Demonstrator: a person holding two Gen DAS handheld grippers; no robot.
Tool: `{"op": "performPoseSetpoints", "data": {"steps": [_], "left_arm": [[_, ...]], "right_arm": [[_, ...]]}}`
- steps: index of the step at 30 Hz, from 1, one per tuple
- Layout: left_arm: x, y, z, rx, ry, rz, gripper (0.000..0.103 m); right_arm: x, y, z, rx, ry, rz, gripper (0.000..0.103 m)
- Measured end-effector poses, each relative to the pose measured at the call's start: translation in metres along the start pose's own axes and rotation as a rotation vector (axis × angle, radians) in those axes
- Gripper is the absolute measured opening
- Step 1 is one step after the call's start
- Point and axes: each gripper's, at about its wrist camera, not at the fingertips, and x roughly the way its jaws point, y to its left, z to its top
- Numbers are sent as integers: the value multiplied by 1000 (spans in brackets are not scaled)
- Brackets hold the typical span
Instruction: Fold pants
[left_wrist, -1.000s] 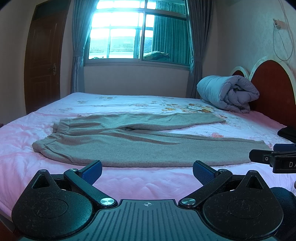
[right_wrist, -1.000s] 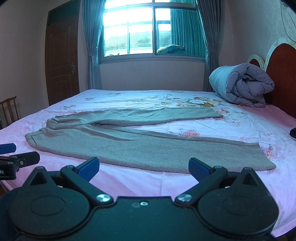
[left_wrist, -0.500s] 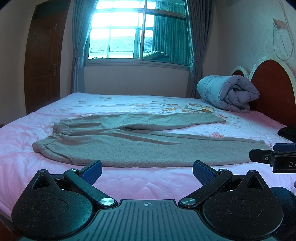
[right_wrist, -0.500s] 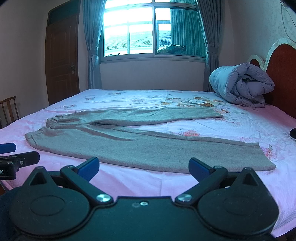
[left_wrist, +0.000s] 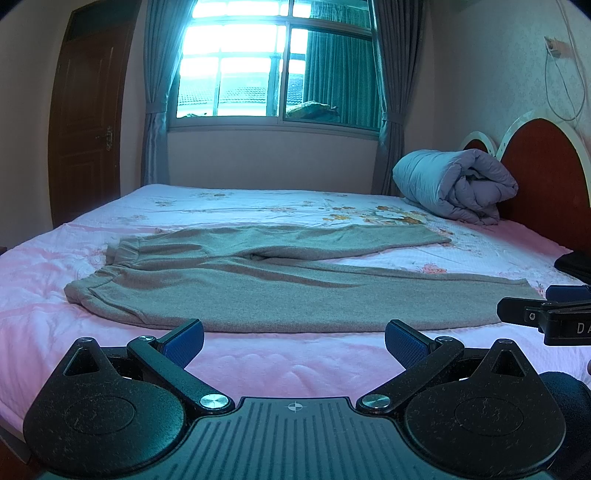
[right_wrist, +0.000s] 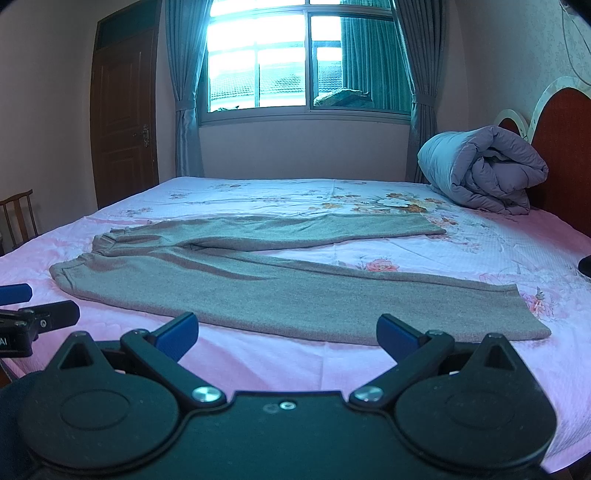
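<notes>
Left wrist view: the left gripper (left_wrist: 294, 338) hangs over the near edge of the bed (left_wrist: 303, 365), its two blue-padded fingers (left_wrist: 184, 339) spread wide with nothing between them, so it is released. Just beyond the fingertips lie the grey pants (left_wrist: 280, 284), spread flat across the pink floral sheet, waistband to the left and both legs running off to the right; the far leg angles away from the near one, leaving a wedge of sheet between them. At the right border the tip of the right gripper (left_wrist: 546, 314) pokes in near the hem of the near leg, apart from the cloth. A rolled grey-blue duvet (left_wrist: 454, 184) sits against the red headboard (left_wrist: 543, 173), and a window (left_wrist: 273, 74) with curtains fills the far wall, with a brown door (left_wrist: 85, 136) to its left.

Right wrist view: the right gripper (right_wrist: 288, 332) is likewise released, fingers (right_wrist: 397, 334) wide apart above the pink sheet and short of the pants (right_wrist: 295, 291), touching nothing. The near leg's hem ends at the right, just past the right finger. The left gripper (right_wrist: 33, 314) shows at the left border, beside the waistband end but clear of it. A wooden chair (right_wrist: 18, 218) stands by the bed's left side
</notes>
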Motion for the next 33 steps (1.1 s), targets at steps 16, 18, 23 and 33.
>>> {"op": "performPoseSetpoints", "data": {"steps": [16,18,23,33], "left_arm": [[0,1,0,4,2,0,103],[0,1,0,3,2,0,103],[0,1,0,0,4,1,103],[16,30,6,-118,67,-5,103]], "right_arm": [[-1,0,0,-2,1,-1,97],[-1,0,0,-1,1,-1,97],[0,0,0,-1,1,-1,97],[9,-7,8,-2,1,24,97]]}}
